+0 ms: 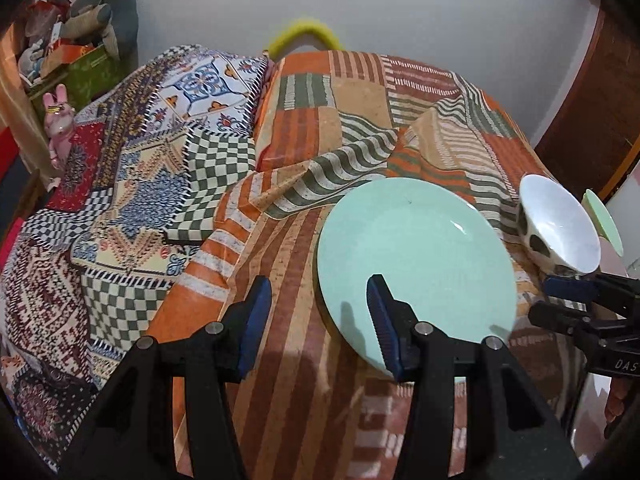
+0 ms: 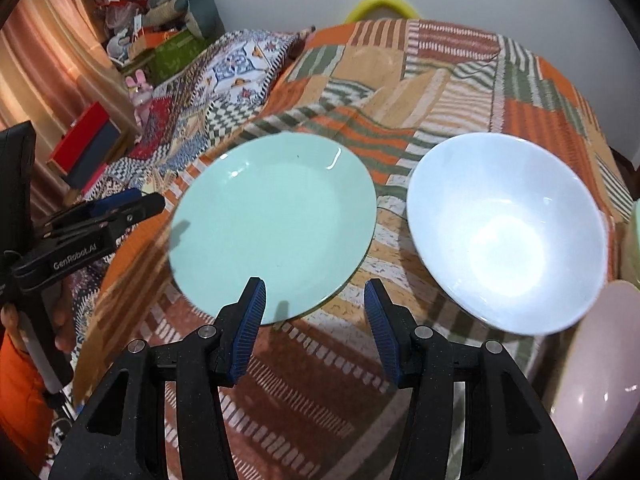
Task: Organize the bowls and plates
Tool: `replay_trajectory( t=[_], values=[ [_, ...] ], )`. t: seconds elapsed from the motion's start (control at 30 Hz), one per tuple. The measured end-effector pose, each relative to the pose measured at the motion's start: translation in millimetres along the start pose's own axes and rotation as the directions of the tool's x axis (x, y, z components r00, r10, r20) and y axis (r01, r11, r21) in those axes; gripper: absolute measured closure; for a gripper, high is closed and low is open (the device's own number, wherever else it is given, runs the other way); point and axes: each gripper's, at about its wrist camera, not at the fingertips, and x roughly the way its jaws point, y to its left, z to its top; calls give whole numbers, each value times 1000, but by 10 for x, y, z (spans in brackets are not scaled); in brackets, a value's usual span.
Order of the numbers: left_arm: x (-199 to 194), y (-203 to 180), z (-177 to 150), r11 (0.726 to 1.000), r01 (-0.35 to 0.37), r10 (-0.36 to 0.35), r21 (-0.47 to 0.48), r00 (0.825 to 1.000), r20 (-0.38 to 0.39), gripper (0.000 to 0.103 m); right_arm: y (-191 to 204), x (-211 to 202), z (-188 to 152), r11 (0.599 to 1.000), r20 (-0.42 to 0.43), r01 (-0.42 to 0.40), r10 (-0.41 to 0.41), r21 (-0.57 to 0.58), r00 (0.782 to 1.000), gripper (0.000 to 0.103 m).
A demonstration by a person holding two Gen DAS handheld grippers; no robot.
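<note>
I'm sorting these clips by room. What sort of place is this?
Most likely a bedroom at home. The green plate and white bowl lie on a bed's patchwork bedspread, with a patterned pillow near the wall and soft toys piled in the corner.

An orange, brown and green striped patchwork sheet (image 1: 320, 92) covers the bed, rumpled into a fold near its middle. Beside it lies a quilt (image 1: 132, 184) of checks and blue floral tiles, partly overlapping the sheet. A pink rabbit figure (image 1: 60, 120) stands at the quilt's far edge. Behind it a green box (image 1: 90, 72) holds clutter, with a grey stuffed toy (image 1: 108, 12) on top. A yellow curved thing (image 1: 306, 34) shows against the white wall (image 1: 440, 8). A red and blue box (image 2: 86, 146) sits near the curtain (image 2: 52, 52).
</note>
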Motion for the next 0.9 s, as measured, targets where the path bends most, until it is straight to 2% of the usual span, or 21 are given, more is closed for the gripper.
replay_trajectory(
  t=[0.17,0.23,0.37,0.53,0.63,0.7,0.8,0.9],
  values=[
    [217,43,28,1000,-1,1,2,1000,-19,55,-45,124,62,1000,-42,-10,11,15,999,65],
    [286,27,33,1000,0,1,14,1000,-24,64,-60,163,87,1000,-53,-12,13,23,998,69],
    [382,-12,55,999,-2,3,33,999,-32,71,-84,233,136,999,-63,17,-14,36,998,75],
    [471,-3,94,1000,18,-18,9,999,-43,72,-36,248,176,998,-70,64,-63,9,996,76],
    [513,-17,117,1000,26,-26,0,999,-47,73,-50,271,181,997,-72,74,-73,14,995,76],
    [523,-39,118,999,50,-50,-3,997,-53,80,-46,283,173,997,-71,80,-78,19,994,75],
    [490,-71,106,999,43,-43,4,998,-54,80,-17,308,170,996,-71,93,-93,9,993,73],
    [441,-34,64,998,67,-68,-14,995,-69,80,-22,319,177,996,-75,86,-85,14,994,73]
  ],
)
